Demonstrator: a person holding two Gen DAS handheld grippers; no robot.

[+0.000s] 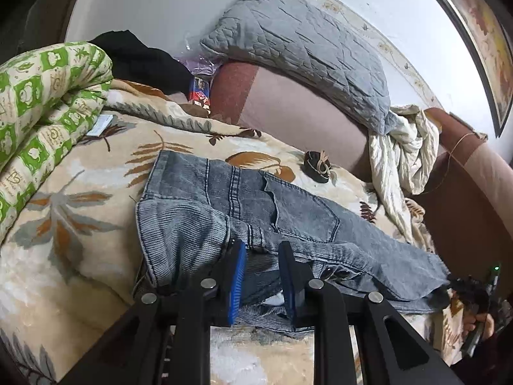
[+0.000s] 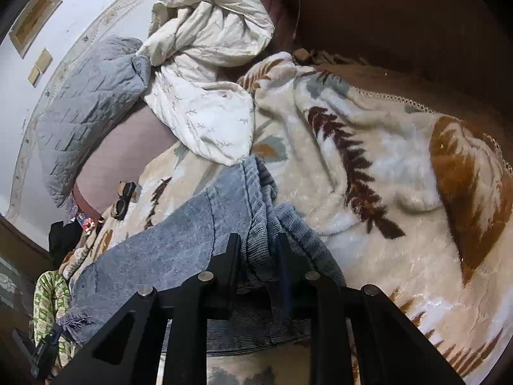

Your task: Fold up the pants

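Leaf-print blanket (image 1: 80, 224), jeans (image 1: 198, 211) gripped by left gripper (image 1: 261, 256), right gripper (image 2: 255, 250) likewise.

Left wrist view low over faded grey-blue denim pants (image 1: 243, 211), facing grey quilted pillow (image 1: 298, 48) and wall, right wrist view close above pants' other end (image 2: 179, 240), both sharing pillow (image 2: 86, 102), cream leaf-print fleece blanket (image 1: 80, 224)
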